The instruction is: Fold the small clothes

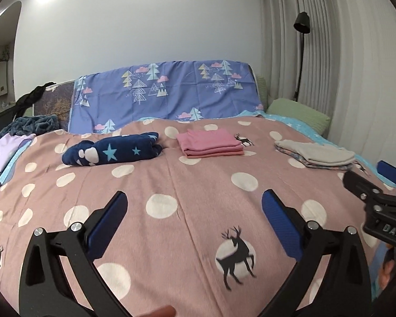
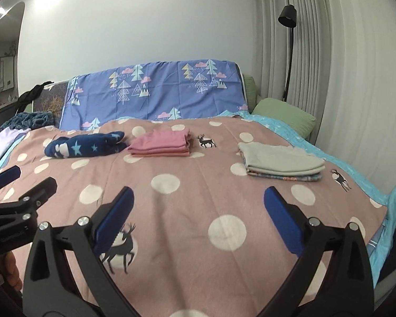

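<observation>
Three folded garments lie in a row across the far part of the bed: a navy one with stars (image 1: 111, 152) (image 2: 85, 145), a pink one (image 1: 211, 142) (image 2: 161, 142), and a grey one on a patterned piece (image 1: 316, 153) (image 2: 279, 161). My left gripper (image 1: 195, 198) (image 2: 31, 178) hovers open over the pink dotted bedspread (image 1: 171, 185), with nothing between its blue pads. My right gripper (image 2: 199, 192) (image 1: 369, 175) is beside it on the right, also wide open and empty. Both are well short of the folded pieces.
A blue tree-print sheet (image 1: 166, 92) covers the headboard. A green pillow (image 2: 282, 116), a black floor lamp (image 2: 287, 18) and grey curtains stand at the right. Loose lilac and dark blue clothes (image 1: 13, 142) lie at the bed's left edge.
</observation>
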Action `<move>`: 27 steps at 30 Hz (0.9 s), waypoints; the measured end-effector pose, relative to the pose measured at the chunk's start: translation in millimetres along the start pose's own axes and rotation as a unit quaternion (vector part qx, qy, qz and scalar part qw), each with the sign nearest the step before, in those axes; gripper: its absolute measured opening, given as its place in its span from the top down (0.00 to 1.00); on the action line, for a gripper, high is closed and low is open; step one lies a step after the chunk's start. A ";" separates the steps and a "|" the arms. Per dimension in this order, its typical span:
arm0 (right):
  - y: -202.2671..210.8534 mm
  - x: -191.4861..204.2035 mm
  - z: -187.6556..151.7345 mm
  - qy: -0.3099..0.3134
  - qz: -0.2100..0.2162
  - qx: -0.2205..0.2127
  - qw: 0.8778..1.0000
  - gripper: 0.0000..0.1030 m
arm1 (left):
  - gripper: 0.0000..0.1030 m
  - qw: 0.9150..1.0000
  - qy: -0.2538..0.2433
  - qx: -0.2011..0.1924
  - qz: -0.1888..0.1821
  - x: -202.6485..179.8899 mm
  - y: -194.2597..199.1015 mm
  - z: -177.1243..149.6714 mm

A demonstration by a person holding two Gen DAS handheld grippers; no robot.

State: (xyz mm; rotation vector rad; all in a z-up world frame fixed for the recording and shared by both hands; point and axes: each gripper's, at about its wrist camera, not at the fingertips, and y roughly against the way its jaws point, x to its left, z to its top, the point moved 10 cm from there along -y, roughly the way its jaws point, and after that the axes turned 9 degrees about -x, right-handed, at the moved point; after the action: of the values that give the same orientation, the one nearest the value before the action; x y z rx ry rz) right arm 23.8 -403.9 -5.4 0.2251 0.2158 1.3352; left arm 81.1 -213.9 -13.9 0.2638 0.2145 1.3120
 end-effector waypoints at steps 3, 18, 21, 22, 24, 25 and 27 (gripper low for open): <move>14.6 8.2 1.3 0.007 0.000 -0.008 1.000 0.03 | 0.01 0.999 0.018 -0.003 0.036 16.1 9.3 -3.3; 22.8 21.4 -8.1 0.021 -0.011 0.001 1.000 0.02 | 0.01 0.999 0.022 0.020 -0.011 11.1 22.2 -17.4; 19.9 22.9 -10.8 0.024 -0.014 0.006 1.000 0.02 | 0.01 0.999 0.018 0.023 -0.015 8.2 20.9 -19.9; 18.8 23.2 -11.2 0.024 -0.015 0.007 1.000 0.02 | 0.01 0.999 0.017 0.025 -0.017 7.7 20.1 -21.0; 17.2 23.3 -12.6 0.025 -0.017 0.008 1.000 0.02 | 0.01 0.999 0.015 0.027 -0.018 7.4 18.9 -22.8; 16.1 23.2 -12.7 0.025 -0.018 0.008 0.999 0.02 | 0.01 0.999 0.015 0.028 -0.019 7.0 18.4 -23.3; 14.6 22.9 -12.8 0.026 -0.021 0.008 0.999 0.02 | 0.01 0.999 0.014 0.028 -0.021 6.3 17.4 -24.7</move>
State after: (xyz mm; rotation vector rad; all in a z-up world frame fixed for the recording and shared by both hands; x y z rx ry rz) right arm 11.6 -377.9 -14.2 0.1991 0.2738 1.2991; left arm 59.1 -202.0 -32.0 0.2873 0.2797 1.2702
